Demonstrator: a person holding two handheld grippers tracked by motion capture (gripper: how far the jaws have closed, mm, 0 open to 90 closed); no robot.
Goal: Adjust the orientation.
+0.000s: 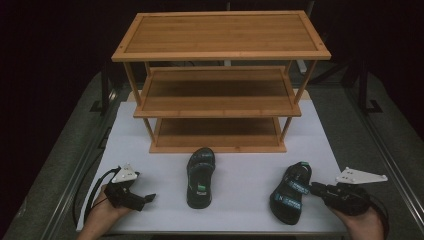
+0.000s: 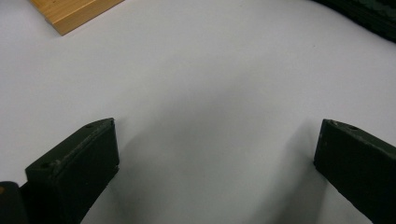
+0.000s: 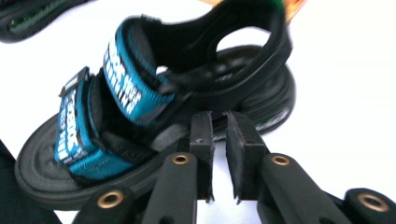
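1. Right gripper (image 1: 314,188) sits at the right side of the right sandal (image 1: 291,192), tips at its edge. Right gripper view: jaws stand a narrow gap apart, nothing between them, their tips right by the sandal's (image 3: 154,112) side; contact can't be told.
2. No earlier frame, so only the present state: slightly parted, not pinching.
3. Right sandal: black with blue straps, on the white mat (image 1: 240,175), front right, toe toward the person, angled.
4. Left sandal (image 1: 200,176): black, mid-mat, just in front of the rack (image 1: 220,82), roughly straight, well apart from the right one.
5. Left gripper (image 1: 145,199): front left of mat, held in the left hand (image 1: 102,215), well clear of both sandals. Jaws spread wide over bare mat (image 2: 210,93), holding nothing.
6. Rack: three-tier wood, at the back of the mat; its corner (image 2: 70,14) shows in the left gripper view.
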